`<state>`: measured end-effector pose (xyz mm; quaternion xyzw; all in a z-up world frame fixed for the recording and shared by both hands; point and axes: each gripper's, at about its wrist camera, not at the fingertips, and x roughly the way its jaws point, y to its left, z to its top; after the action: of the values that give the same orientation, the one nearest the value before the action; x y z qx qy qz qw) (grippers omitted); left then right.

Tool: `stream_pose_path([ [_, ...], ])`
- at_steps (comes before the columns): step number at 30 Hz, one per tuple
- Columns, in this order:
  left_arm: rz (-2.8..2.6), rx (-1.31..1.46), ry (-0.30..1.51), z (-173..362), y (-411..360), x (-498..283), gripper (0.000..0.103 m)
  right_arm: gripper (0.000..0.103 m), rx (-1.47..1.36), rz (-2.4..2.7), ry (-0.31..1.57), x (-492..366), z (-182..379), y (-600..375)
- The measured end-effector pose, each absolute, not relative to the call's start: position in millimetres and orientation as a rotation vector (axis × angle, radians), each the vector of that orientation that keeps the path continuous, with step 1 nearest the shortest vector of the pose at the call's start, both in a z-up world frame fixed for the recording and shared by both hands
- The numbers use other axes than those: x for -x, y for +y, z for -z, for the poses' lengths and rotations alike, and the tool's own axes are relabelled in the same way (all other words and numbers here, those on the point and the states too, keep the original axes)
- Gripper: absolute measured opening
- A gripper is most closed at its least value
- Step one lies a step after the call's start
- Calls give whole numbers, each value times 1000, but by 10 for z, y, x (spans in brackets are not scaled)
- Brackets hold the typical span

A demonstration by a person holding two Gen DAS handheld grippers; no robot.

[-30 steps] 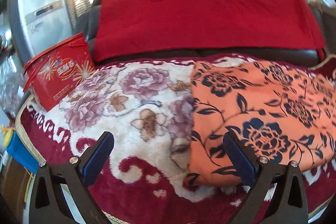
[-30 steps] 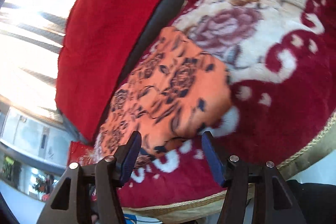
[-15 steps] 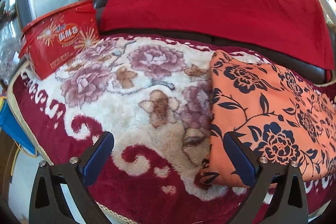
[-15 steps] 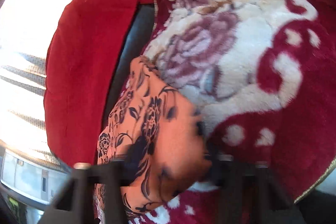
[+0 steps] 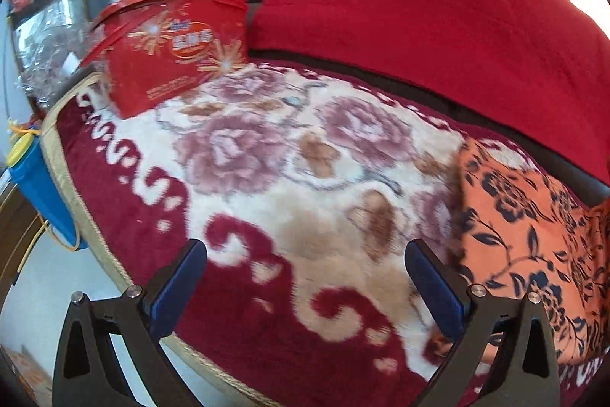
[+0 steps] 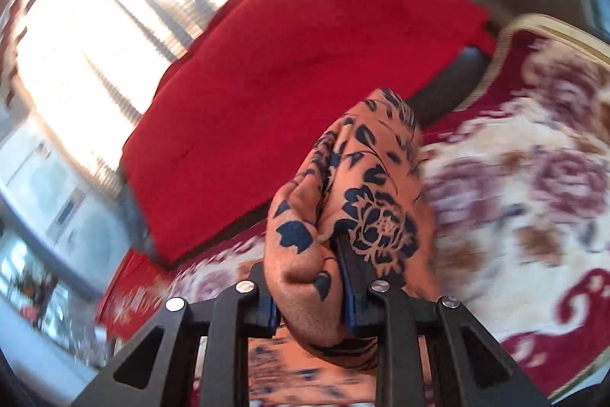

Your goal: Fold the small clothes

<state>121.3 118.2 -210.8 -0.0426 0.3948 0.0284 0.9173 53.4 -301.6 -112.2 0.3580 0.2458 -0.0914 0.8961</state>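
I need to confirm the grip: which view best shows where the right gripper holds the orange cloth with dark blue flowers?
The right wrist view: the right gripper is shut on a bunched fold of the orange floral cloth, its jaws having just closed on it. The left wrist view shows only the cloth's flat part on the plush blanket, no grip.

cloth (image 5: 533, 235) on blanket (image 5: 286, 216) right; box (image 5: 171, 52) far left.

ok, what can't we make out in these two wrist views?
- Left wrist: orange floral garment runs off the right edge; its full shape is unknown.
- Right wrist: garment bunched in the right gripper hides the pads and the lifted fold.
- Right wrist: motion blur smears the floral blanket.
- Left wrist: red box print is unreadable.
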Motion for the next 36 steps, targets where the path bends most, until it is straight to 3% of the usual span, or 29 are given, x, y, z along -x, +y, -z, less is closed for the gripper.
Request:
stream_pose_path([
  [4,-107,126,812,2110,1370,-1271,103,26,-712,75,574,-882,1222,-2345],
  [8,-150,199,833,2153,1578,-1357,103,26,-734,-62,706,-1247,1678,-1682],
  [16,-111,254,853,2179,1593,-1386,103,28,-715,-346,902,-1303,2262,-997],
  [27,495,398,910,2119,993,-1301,103,28,-559,-142,577,-672,1463,-2008],
  [30,627,406,1005,2226,731,-1309,103,28,-526,-12,613,-733,1570,-2274],
  [33,660,413,1036,2309,584,-1305,103,29,-554,18,771,-911,1999,-2399],
  [35,697,436,1021,2309,544,-1309,84,29,-575,-15,798,-941,2180,-2402],
  [36,719,442,1014,2304,521,-1304,60,29,-573,-27,775,-920,2170,-2406],
])
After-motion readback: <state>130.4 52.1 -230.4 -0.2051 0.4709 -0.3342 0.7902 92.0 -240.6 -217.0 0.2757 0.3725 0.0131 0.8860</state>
